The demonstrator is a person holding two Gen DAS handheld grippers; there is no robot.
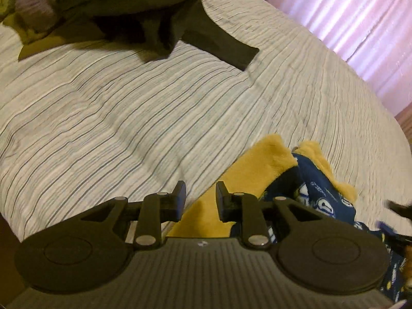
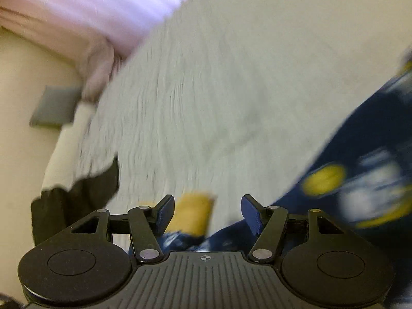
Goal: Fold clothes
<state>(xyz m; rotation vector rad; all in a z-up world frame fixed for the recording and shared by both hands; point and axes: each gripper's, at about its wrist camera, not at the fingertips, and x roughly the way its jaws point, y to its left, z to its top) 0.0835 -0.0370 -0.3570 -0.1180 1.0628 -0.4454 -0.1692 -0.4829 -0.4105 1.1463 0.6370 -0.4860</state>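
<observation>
A navy garment (image 1: 316,188) with white and yellow prints and a yellow lining lies crumpled on the striped bedspread (image 1: 128,116) at the lower right. My left gripper (image 1: 201,198) hovers over its yellow edge. The jaws stand narrowly apart and no cloth is pinched between the pads. In the blurred right wrist view the same navy garment (image 2: 360,154) fills the right side. A yellow cuff (image 2: 191,213) shows below the gap of my right gripper (image 2: 208,213). That gripper is open and the pads touch nothing.
A heap of dark clothes (image 1: 144,13) with a black sleeve (image 1: 224,43) lies at the far end of the bed. A dark cloth (image 2: 77,200) hangs over the bed's left edge. Pink curtains (image 1: 360,25) run along the far side. Bare bedspread (image 2: 219,90) lies ahead.
</observation>
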